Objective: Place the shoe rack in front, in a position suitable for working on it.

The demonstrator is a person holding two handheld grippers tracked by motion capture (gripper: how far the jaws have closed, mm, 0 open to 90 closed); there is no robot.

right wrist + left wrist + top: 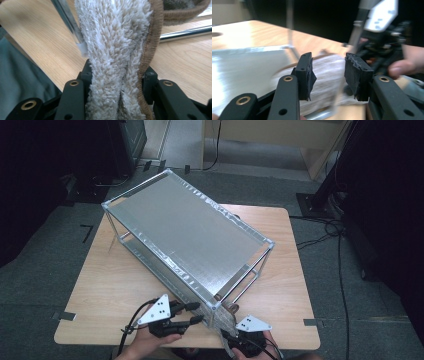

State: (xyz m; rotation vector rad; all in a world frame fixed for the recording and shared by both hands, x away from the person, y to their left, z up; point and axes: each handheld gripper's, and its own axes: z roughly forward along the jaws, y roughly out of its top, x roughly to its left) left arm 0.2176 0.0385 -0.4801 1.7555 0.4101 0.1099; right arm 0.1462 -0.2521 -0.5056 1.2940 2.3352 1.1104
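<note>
A fluffy cream towel (117,45) with a brown edge is pinched between the jaws of my right gripper (116,80), which is shut on it at the table's near edge (240,337). The towel hangs by the near corner post (67,20) of a two-shelf metal rack (185,230). My left gripper (199,312) sits just left of that corner and points at it. Its jaws stand apart (328,75), and the blurred towel (327,66) lies beyond them without touching the pads (305,75).
The rack stands diagonally across the wooden table (110,285) and covers most of it. Bare wood lies to the left of the rack and at the far right. Cables (325,227) trail over the grey floor on the right.
</note>
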